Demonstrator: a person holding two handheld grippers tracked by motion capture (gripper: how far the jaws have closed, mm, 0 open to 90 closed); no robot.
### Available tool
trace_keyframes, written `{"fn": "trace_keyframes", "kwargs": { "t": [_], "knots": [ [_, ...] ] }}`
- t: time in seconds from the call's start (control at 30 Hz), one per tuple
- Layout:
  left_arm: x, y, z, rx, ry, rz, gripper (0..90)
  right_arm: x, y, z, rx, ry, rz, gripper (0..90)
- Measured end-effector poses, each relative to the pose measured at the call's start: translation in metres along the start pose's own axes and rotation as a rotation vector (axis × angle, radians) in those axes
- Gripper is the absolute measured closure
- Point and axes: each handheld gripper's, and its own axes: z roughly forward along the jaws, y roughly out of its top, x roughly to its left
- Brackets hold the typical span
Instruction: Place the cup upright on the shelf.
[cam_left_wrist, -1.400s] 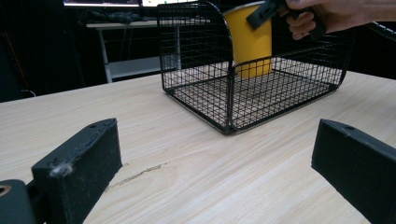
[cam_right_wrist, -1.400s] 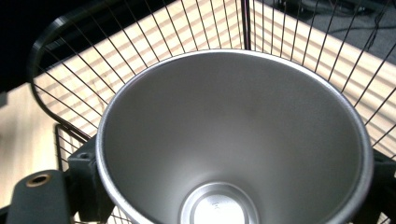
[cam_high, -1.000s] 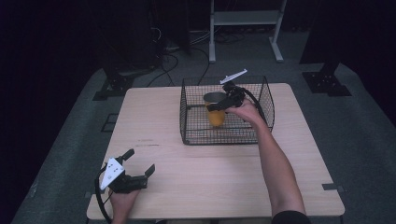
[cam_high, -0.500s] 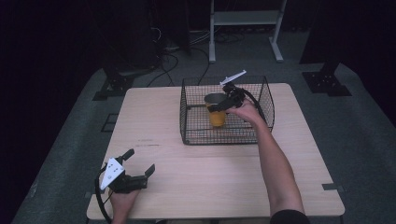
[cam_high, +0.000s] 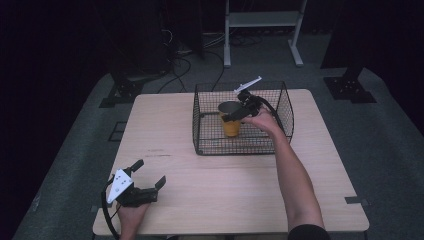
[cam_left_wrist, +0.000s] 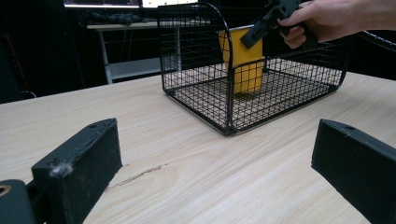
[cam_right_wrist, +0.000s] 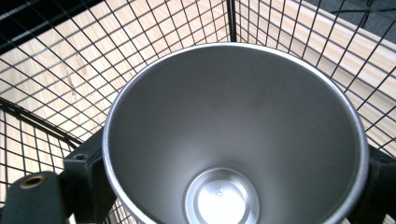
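A yellow cup (cam_high: 230, 125) with a silver inside (cam_right_wrist: 233, 140) stands upright in a black wire basket (cam_high: 240, 145) at the far middle of the wooden table (cam_high: 225, 200). My right gripper (cam_high: 231, 114) reaches in from above, and its jaws press the cup's rim from both sides. The left gripper view shows the cup (cam_left_wrist: 243, 70) behind the basket's mesh (cam_left_wrist: 201, 102), its base at the basket floor. My left gripper (cam_high: 150, 172) rests near the table's front left corner, open, with nothing between its jaws.
The basket's wire walls (cam_right_wrist: 46, 70) close in around the cup and the right hand (cam_left_wrist: 327, 18). Bare table stretches between the left gripper (cam_left_wrist: 215, 140) and the basket. A white metal stand (cam_high: 260, 20) and cables (cam_high: 180, 45) lie on the floor beyond the table.
Almost nothing differs. The right gripper stays shut on the cup inside the basket with only a slight shift. The left gripper has not moved.
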Motion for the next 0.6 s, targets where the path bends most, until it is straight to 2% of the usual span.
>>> {"fn": "trace_keyframes", "kwargs": {
  "t": [0.6],
  "knots": [
    [-0.0005,0.0001,0.0000,-0.001,0.002,0.002,0.8,0.0046,-0.0011,0.0002,0.038,0.005,-0.029,8.8]
  ]
}}
